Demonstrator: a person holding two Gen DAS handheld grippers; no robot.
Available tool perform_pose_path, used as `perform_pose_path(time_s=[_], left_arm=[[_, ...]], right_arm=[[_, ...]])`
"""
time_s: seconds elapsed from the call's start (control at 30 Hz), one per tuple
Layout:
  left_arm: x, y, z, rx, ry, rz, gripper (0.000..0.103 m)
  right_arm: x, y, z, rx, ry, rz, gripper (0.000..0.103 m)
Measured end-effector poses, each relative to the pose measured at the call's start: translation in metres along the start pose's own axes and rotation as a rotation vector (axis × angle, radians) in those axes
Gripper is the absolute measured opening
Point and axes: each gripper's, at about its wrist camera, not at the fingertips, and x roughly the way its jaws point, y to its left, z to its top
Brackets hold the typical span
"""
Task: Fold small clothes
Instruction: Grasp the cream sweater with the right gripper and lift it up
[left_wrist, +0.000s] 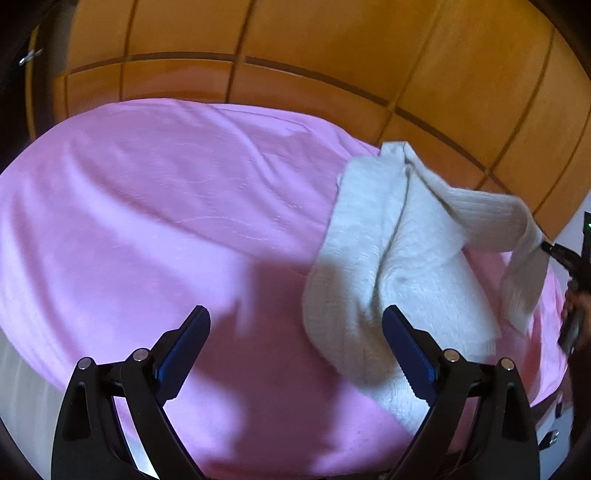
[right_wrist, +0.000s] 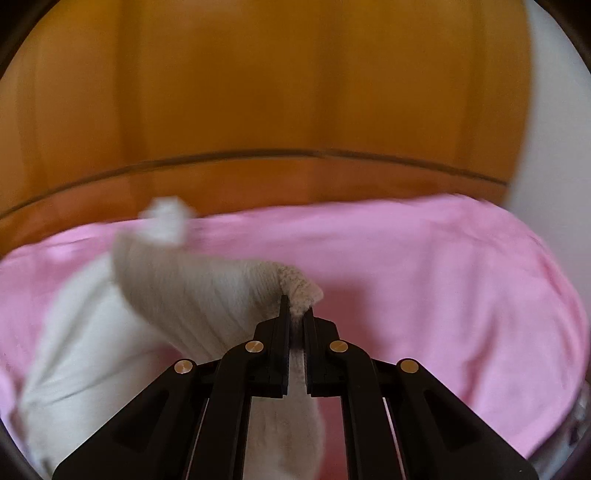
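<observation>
A small white knitted garment (left_wrist: 373, 258) lies on a pink cloth (left_wrist: 147, 206) at the right of the left wrist view. One ribbed part of it is lifted off to the right. My left gripper (left_wrist: 295, 328) is open and empty, just above the pink cloth, its right finger (left_wrist: 402, 343) beside the garment's near edge. My right gripper (right_wrist: 297, 314) is shut on the ribbed edge of the white garment (right_wrist: 207, 291) and holds it up above the cloth (right_wrist: 443, 280). It also shows at the right edge of the left wrist view (left_wrist: 554, 251).
A wooden panelled wall or headboard (left_wrist: 332, 55) stands behind the pink-covered surface. A white wall (right_wrist: 546, 129) shows at the right. The pink cloth's edge drops off at the near left (left_wrist: 22, 369).
</observation>
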Motion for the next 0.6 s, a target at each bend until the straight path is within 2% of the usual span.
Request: perform_pose_path(time_s=[0.13,0.17,0.23,0.3,0.33,0.37,0.4,0.43,0.47,0.5,0.53,0.6], left_arm=[[0.027,-0.007,0.006,0.011,0.092,-0.017,0.079],[0.035,-0.008,0.006,0.009,0.126,-0.033,0.076],[0.047,-0.012,0.003,0.013,0.179,-0.045,0.049],[0.062,-0.019,0.0,0.037,0.231,-0.072,0.033],[0.065,-0.02,-0.001,0.044,0.234,-0.064,0.018],[0.068,-0.022,-0.001,0.049,0.237,-0.067,0.011],[0.067,-0.022,0.002,0.042,0.234,-0.077,0.01],[0.066,-0.022,0.007,0.041,0.225,-0.079,0.01],[0.061,-0.018,0.017,0.046,0.2,-0.061,0.009],[0.057,-0.013,0.027,0.05,0.175,-0.038,0.009],[0.052,-0.006,0.039,0.053,0.146,-0.007,0.009],[0.041,0.016,0.076,0.042,0.072,0.073,0.009]], right_arm=[[0.057,-0.05,0.003,0.064,0.092,-0.151,0.005],[0.065,-0.06,0.001,0.086,0.114,-0.162,0.005],[0.089,-0.061,0.002,0.079,0.145,-0.207,0.005],[0.102,-0.056,0.002,0.042,0.149,-0.276,0.005],[0.105,-0.063,0.002,0.043,0.15,-0.297,0.005],[0.108,-0.07,0.0,0.057,0.162,-0.31,0.005],[0.109,-0.078,0.0,0.08,0.177,-0.311,0.006],[0.106,-0.084,-0.002,0.104,0.189,-0.309,0.02],[0.099,-0.089,-0.004,0.118,0.178,-0.303,0.045],[0.087,-0.091,-0.005,0.133,0.145,-0.275,0.056],[0.081,-0.093,-0.005,0.14,0.127,-0.244,0.065],[0.062,-0.088,-0.007,0.128,0.112,-0.166,0.065]])
